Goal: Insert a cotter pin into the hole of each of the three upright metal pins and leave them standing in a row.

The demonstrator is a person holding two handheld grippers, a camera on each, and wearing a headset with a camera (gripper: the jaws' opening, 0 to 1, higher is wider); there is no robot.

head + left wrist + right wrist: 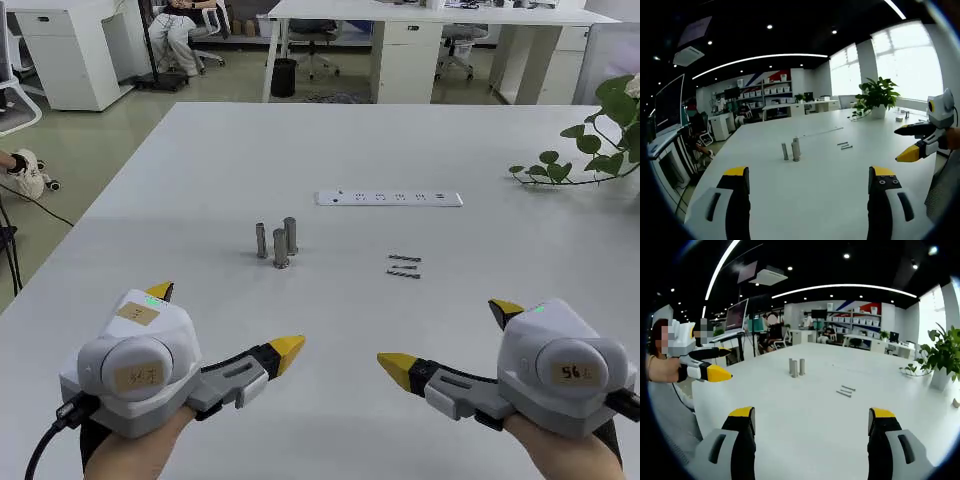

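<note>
No pin inserted yet. Three upright grey metal pins (276, 243) stand clustered on the white table (330, 300); three thin dark cotter pins (404, 266) lie nearby. Left hand-held gripper (225, 318) and right hand-held gripper (448, 334): jaws apart, empty.

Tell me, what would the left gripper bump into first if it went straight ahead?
Probably the three metal pins: they stand almost dead ahead of the left gripper, framed between its open jaws. Depth is hard to judge.

Table (200, 160) carries metal pins (281, 248), cotter pins (404, 266), power strip (389, 198).
</note>
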